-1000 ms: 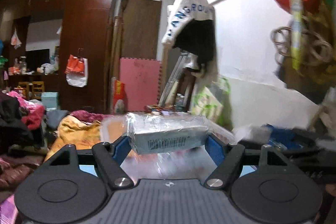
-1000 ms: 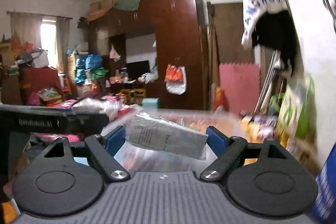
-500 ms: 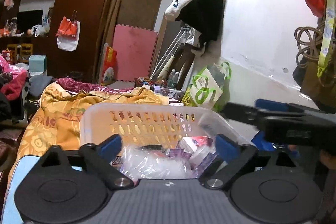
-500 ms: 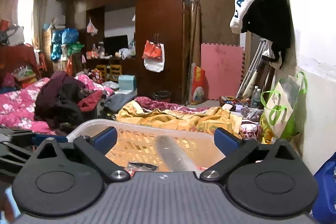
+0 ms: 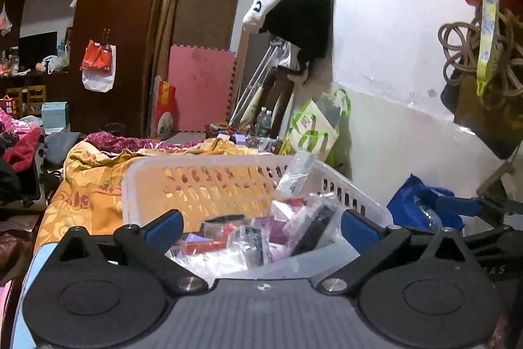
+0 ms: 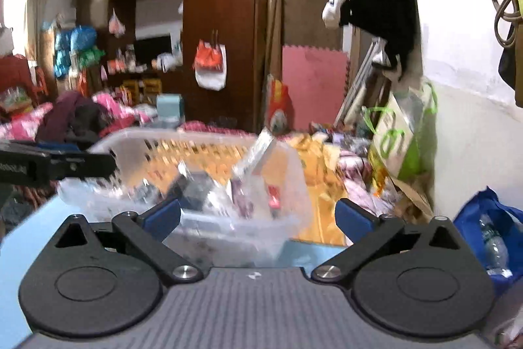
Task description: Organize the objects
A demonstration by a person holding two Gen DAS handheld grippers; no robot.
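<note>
Both tools spread wide, nothing between the fingers: left tool [image 5: 261,226] and right tool [image 6: 258,216] are both released. Task items are wrapped packets [image 5: 258,237], piled in the white slotted basket [image 5: 196,182] straight ahead; one wrapped box [image 5: 295,174] stands tilted against the basket's far right wall, top poking above the rim. Right view is motion-blurred, so item detail there is unreliable. Basket appears to sit at the end of a light blue desk [image 6: 19,237], orange bedding [image 5: 85,182] behind it. Risks, as I judge them: the tilted box looks poorly seated and could tip out over the rim if the basket gets nudged; slick plastic wrap could slip from the pads on the next pick; the two tools sit close together, so they could clash reaching in at once.
</note>
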